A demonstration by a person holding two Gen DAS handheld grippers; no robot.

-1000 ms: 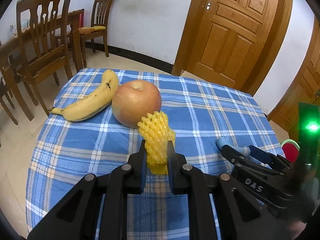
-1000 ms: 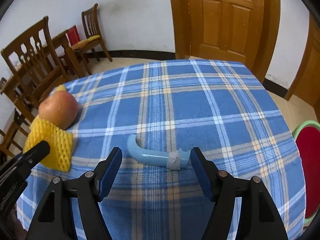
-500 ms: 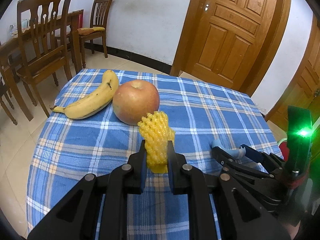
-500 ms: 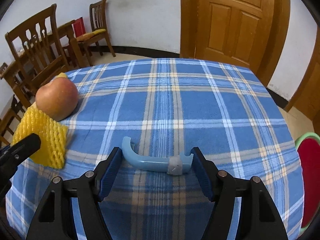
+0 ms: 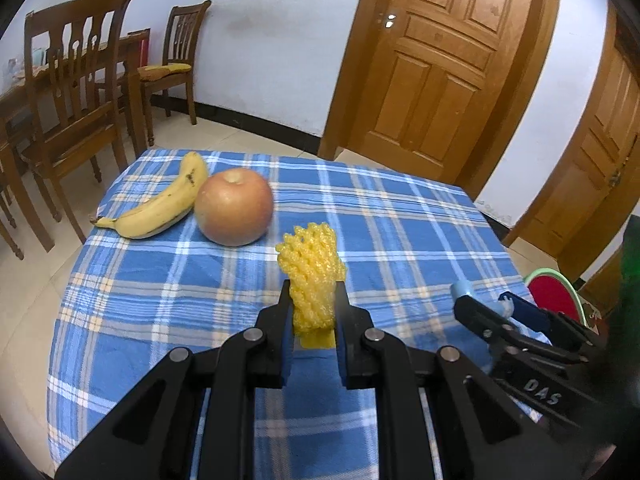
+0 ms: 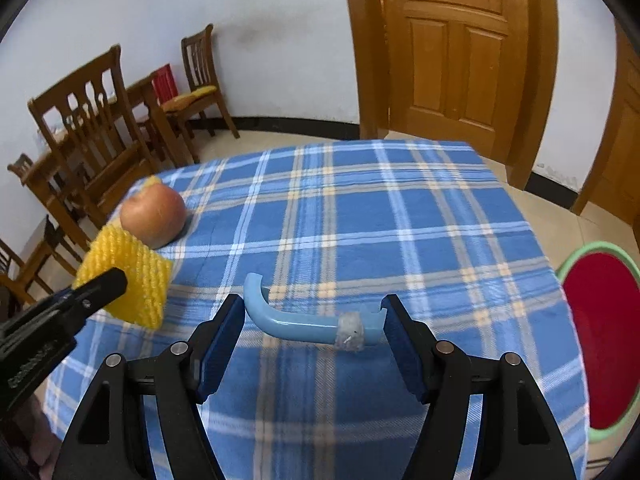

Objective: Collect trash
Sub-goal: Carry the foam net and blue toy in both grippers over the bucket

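left tool (image 5: 312, 300): clamped on the yellow foam net (image 5: 311, 270), held above the surface (image 5: 400, 248)
right tool (image 6: 314, 320): jaws wide, blue handle (image 6: 308, 322) spanning them end to end, looks gripped
bin (image 6: 600, 336): off the surface's right edge

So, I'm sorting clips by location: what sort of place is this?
Most likely a home dining room: a small table with a blue plaid cloth, wooden dining chairs by the wall, and panelled wooden doors.

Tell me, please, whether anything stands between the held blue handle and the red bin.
Nothing visible does: the blue handle spans the right gripper, and only bare cloth lies toward the red bin.
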